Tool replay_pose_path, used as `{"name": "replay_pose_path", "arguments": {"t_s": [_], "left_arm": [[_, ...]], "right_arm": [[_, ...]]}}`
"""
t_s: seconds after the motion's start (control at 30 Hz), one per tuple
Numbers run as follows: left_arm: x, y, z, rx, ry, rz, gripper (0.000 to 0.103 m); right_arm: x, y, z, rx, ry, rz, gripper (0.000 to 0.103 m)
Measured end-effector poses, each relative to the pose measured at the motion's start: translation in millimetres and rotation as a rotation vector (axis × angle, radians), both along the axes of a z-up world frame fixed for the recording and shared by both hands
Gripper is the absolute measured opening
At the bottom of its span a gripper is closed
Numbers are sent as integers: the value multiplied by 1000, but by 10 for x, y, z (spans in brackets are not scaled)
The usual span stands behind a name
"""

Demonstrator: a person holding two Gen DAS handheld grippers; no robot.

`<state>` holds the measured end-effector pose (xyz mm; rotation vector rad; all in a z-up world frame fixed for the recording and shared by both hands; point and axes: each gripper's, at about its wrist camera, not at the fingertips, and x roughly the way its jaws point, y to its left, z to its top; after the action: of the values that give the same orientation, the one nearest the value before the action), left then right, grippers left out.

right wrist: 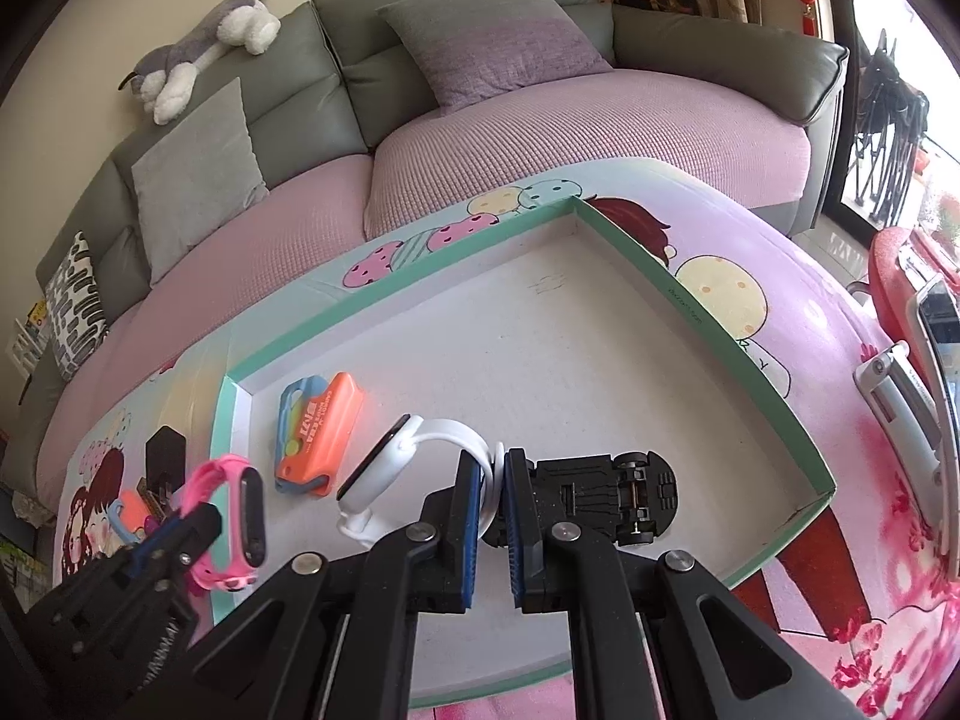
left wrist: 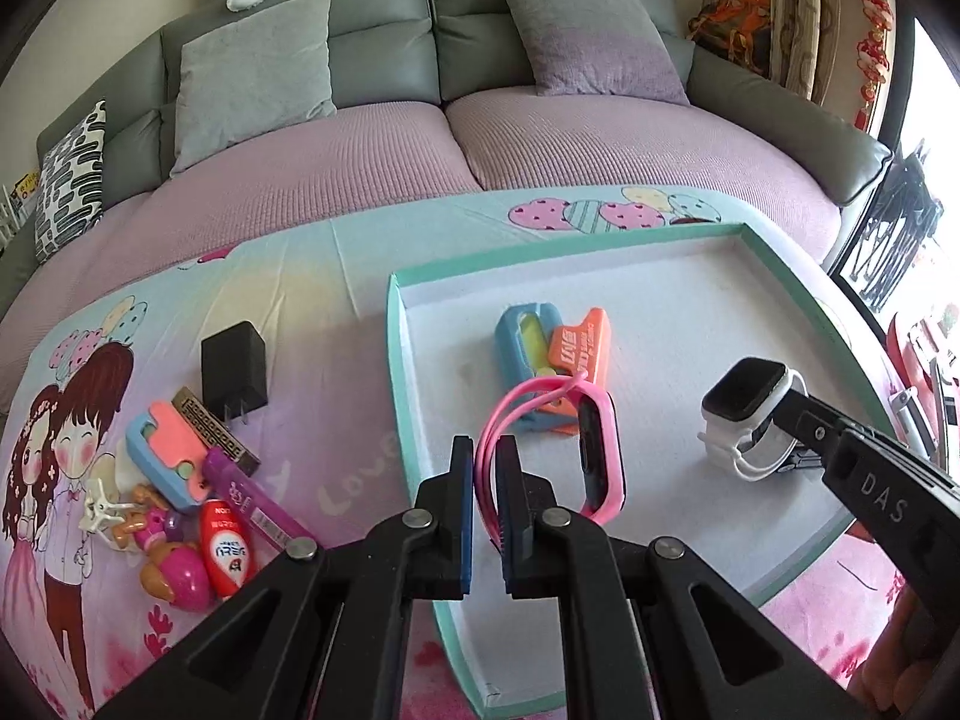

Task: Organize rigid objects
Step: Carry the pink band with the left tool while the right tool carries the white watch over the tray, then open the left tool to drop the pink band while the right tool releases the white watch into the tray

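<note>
Jaws of both grippers narrow — left gripper [left wrist: 486,468] pinching pink watch [left wrist: 591,456] strap, right gripper [right wrist: 493,483] white watch [right wrist: 390,468] strap.

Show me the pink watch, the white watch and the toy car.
pink watch [left wrist: 602,456], left wrist view, on its dark screen.
white watch [right wrist: 384,461], right wrist view, on its case edge.
toy car [right wrist: 606,495], right wrist view, on its upturned underside.
</note>
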<state>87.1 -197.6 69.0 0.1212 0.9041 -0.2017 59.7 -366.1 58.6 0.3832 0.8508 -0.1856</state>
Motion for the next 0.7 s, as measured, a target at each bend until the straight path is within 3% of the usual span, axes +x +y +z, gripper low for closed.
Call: {"name": "replay_pose_path", "arguments": {"t_s": [0.7], "left_arm": [[51, -32, -224, 45, 70, 15, 8]], "right_arm": [[36, 85, -14, -25, 21, 31, 12]]}}
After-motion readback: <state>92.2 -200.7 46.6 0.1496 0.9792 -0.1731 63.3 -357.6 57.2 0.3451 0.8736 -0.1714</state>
